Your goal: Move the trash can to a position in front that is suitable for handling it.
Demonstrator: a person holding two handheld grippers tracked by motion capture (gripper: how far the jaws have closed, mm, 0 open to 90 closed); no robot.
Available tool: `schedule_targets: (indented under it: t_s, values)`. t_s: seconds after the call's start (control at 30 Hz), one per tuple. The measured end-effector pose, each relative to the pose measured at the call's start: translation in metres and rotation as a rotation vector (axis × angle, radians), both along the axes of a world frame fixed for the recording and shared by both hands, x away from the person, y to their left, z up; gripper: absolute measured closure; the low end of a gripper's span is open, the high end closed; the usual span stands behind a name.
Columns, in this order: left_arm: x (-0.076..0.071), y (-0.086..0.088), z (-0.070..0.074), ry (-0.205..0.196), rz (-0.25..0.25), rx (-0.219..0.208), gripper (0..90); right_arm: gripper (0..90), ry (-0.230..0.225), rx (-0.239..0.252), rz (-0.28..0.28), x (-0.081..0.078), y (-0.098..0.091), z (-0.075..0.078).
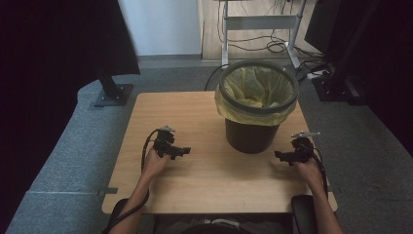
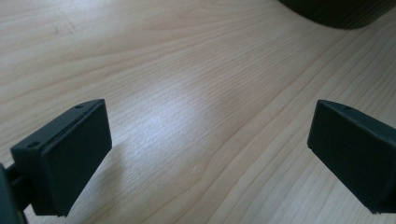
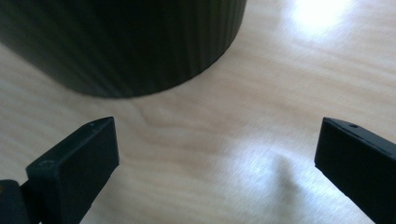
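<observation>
Resting low over the table (image 1: pixel 204 190), both grippers are sitting at its near half, each held in one of the person's hands with forearms coming in from the near edge. The left gripper (image 1: pixel 184 151) is pointing inward toward the middle of the table, its jaws standing wide apart with nothing between them; in the left gripper view only pale wood grain is lying between the two black jaws, and a dark edge of the bin (image 2: pixel 336 11) is showing at the top right. The right gripper (image 1: pixel 278 155) is pointing inward from the other side, just beside the bin's base, its jaws likewise spread wide and holding nothing; in the right gripper view the bin's dark ribbed wall (image 3: pixel 126 42) is looming close ahead of the jaws. Standing upright on the far right part of the table, the bin (image 1: pixel 251 134) is carrying a yellow bag (image 1: pixel 253 85) folded over its rim. Beyond the table, a metal stand (image 1: pixel 260 22) and loose cables (image 1: pixel 272 46) are lying on the floor. No readable writing or brand is showing on anything.
</observation>
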State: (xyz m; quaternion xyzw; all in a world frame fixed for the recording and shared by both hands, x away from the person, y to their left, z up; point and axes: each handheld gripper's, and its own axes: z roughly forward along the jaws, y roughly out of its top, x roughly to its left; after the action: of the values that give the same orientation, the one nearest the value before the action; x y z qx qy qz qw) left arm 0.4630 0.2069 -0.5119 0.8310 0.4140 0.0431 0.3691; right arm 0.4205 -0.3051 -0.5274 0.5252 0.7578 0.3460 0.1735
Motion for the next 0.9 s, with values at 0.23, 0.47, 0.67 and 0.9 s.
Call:
schedule_targets:
  t_s: [0.23,0.47,0.67,0.9]
  values:
    - [0.005,-0.002,0.006,-0.033,-0.006,0.022,0.0,0.0,-0.006,0.005,-0.020,0.013,-0.002,0.005]
    - [0.010,-0.003,0.006,-0.058,0.009,0.042,0.0,0.0,-0.016,0.007,-0.044,0.031,-0.007,0.013]
    - [0.014,-0.001,0.007,-0.074,0.029,0.035,0.0,0.0,-0.027,0.004,-0.057,0.046,-0.008,0.020]
    - [0.018,0.002,0.008,-0.107,0.044,0.061,0.0,0.0,-0.044,0.007,-0.070,0.060,-0.014,0.028]
